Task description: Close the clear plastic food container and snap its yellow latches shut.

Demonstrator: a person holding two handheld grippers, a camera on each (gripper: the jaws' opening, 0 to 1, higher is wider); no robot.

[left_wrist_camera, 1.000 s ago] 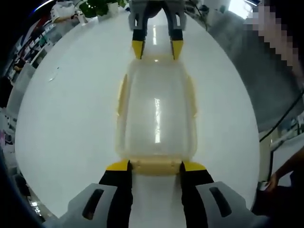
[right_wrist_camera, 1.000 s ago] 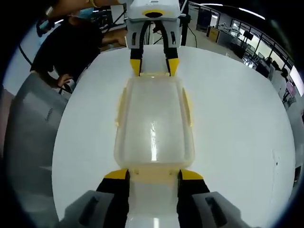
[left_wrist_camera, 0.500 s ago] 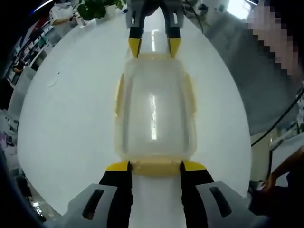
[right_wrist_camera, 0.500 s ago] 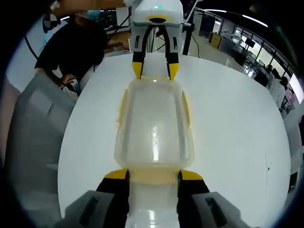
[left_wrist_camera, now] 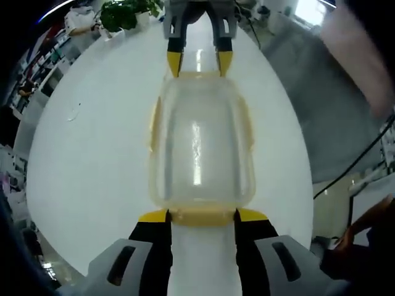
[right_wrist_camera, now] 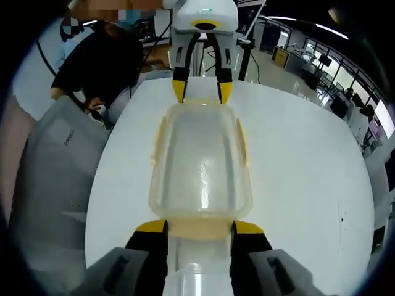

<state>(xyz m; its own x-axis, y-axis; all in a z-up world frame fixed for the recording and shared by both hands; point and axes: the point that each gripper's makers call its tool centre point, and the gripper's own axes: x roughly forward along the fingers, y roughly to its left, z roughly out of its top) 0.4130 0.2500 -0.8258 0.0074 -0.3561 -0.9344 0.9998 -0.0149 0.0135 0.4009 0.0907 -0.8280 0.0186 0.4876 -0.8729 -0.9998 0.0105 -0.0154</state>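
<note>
Both tongs wide, left gripper [left_wrist_camera: 202, 215] and right gripper [right_wrist_camera: 200, 226] straddling opposite end latches [left_wrist_camera: 201, 216] of the box [left_wrist_camera: 200, 148] on the table [left_wrist_camera: 92, 160]; camera angle shifted slightly since, box unmoved, ends not visibly snapped

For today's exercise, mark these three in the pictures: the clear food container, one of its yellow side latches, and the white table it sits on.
clear food container [left_wrist_camera: 200, 148], left gripper view, middle of its clear lid.
yellow side latch [right_wrist_camera: 158, 143], right gripper view, on the strip along the container's left edge.
white table [left_wrist_camera: 92, 154], left gripper view, bare top left of the container.
</note>
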